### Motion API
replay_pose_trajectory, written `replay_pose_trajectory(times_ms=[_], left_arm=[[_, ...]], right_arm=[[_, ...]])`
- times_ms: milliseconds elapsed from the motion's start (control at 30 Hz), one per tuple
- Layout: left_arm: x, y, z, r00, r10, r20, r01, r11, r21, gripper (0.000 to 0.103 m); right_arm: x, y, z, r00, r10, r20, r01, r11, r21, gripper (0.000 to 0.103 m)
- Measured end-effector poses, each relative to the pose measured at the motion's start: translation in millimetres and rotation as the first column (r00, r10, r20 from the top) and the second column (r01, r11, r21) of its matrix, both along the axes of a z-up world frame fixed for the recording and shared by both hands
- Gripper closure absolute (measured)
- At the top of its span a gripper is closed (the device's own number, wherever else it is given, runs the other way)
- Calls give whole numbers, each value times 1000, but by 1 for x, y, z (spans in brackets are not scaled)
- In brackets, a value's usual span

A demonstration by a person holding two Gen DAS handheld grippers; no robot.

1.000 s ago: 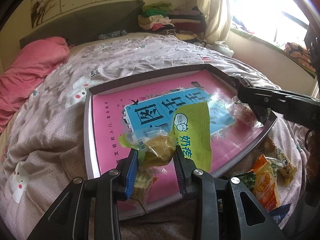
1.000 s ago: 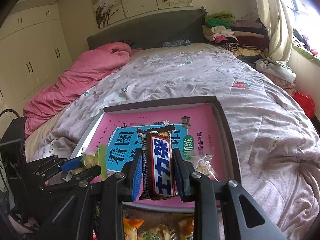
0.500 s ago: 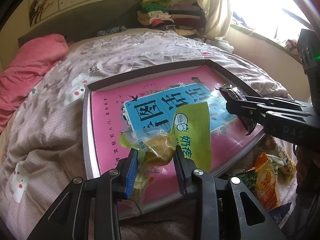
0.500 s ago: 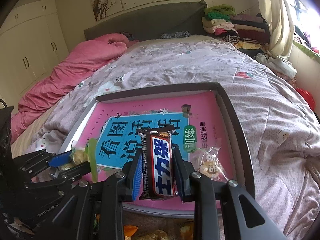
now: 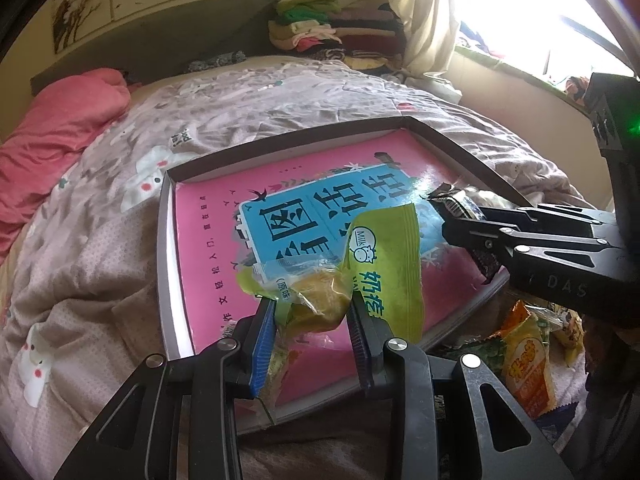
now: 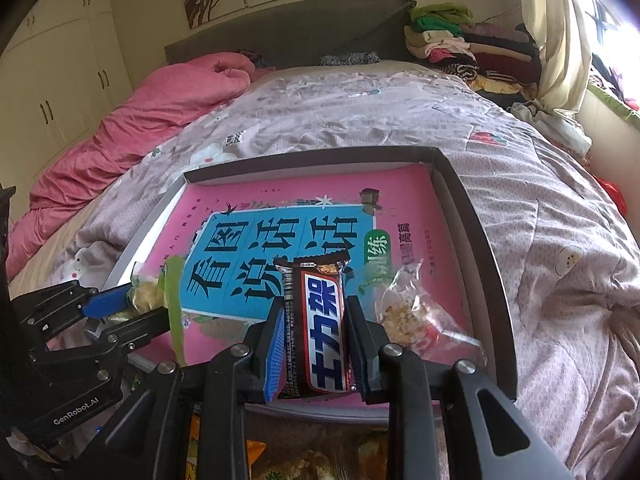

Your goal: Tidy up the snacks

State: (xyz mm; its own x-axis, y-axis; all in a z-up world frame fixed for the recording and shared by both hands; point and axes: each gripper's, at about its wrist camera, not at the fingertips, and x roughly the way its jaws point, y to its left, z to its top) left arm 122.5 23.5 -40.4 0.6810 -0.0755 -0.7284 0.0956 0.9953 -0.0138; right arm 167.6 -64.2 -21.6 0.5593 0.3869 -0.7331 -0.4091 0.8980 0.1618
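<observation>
The bed [image 6: 400, 120], under a pale patterned quilt, carries a shallow grey-rimmed tray [image 6: 472, 220] lined with a pink and blue printed sheet [image 5: 224, 248]. Only the right wrist view shows the cream wardrobe [image 6: 52, 92] and a clear-wrapped snack [image 6: 412, 312] lying inside the tray near its right rim. Only the left wrist view shows the loose pile of snack packets [image 5: 528, 364] on the bed outside the tray's near corner.

The left gripper [image 5: 312, 316] is clamped on a green milk-snack packet [image 5: 384, 264], its yellowish contents squeezed between the 2 blue pads, above the tray's near edge. The right gripper [image 6: 314, 344] is closed narrowly on a dark chocolate bar [image 6: 320, 332] with a red and white label, held lengthwise over the tray's near right part.
</observation>
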Motion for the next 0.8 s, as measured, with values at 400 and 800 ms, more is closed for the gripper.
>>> replay_pose_trajectory(times_ms=[400, 800], left_arm=[[1, 1, -1, 1000, -18, -20, 17, 999, -45, 67], [2, 3, -1, 999, -19, -30, 17, 998, -68, 66]], right_arm=[[-3, -7, -4, 1000, -13, -25, 13, 1000, 2, 74], [-6, -8, -2, 999, -13, -32, 13, 1000, 11, 74]])
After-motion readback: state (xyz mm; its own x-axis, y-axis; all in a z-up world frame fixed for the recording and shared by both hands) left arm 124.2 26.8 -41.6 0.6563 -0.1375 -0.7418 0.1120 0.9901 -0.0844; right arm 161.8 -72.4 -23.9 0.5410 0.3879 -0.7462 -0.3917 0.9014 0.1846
